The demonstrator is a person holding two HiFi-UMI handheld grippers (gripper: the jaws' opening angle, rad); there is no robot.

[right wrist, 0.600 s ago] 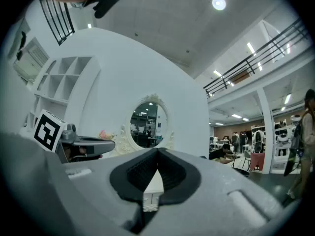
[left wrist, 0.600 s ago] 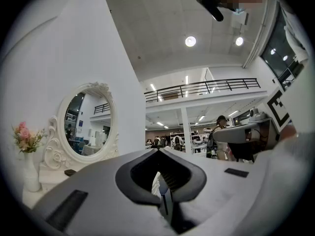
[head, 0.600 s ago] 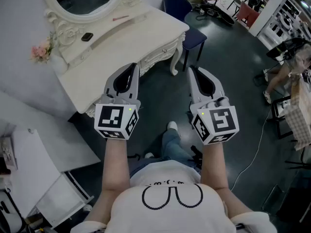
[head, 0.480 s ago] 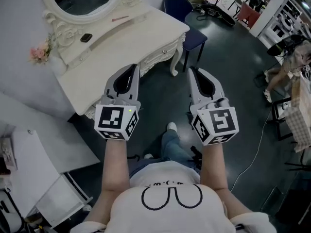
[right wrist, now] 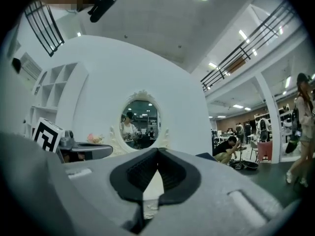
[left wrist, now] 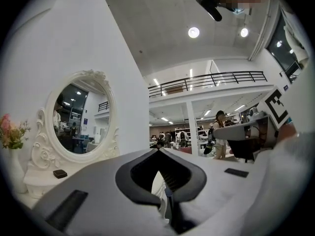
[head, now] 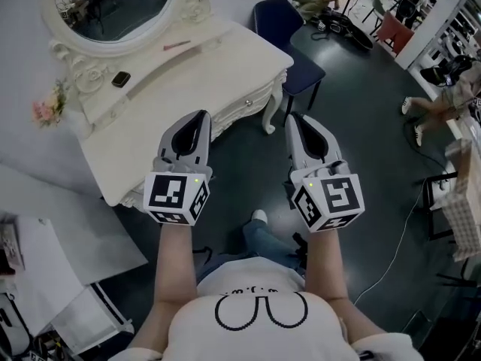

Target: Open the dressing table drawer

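The cream dressing table (head: 150, 126) stands at the upper left of the head view, with its oval mirror (head: 113, 6) behind. Its carved drawer front (head: 234, 111) carries a small round knob (head: 248, 102). My left gripper (head: 201, 114) is held level just in front of the table's near edge, shut and holding nothing. My right gripper (head: 293, 117) hovers over the dark floor to the right of the table leg (head: 268, 100), also shut and holding nothing. In the left gripper view the gripper (left wrist: 158, 150) points past the mirror (left wrist: 81, 119). In the right gripper view the gripper (right wrist: 157, 150) faces the mirror (right wrist: 141, 123).
A blue chair (head: 289, 32) stands beside the table's far right corner. Pink flowers (head: 45, 111) and a small black object (head: 120, 80) sit on the table's raised shelf. White panels (head: 68, 262) lie at the lower left. A person (head: 443, 100) walks at the right.
The whole scene has slid down and left in the head view, showing more of the mirror. Both grippers stay side by side, shut, a little lower in the frame.
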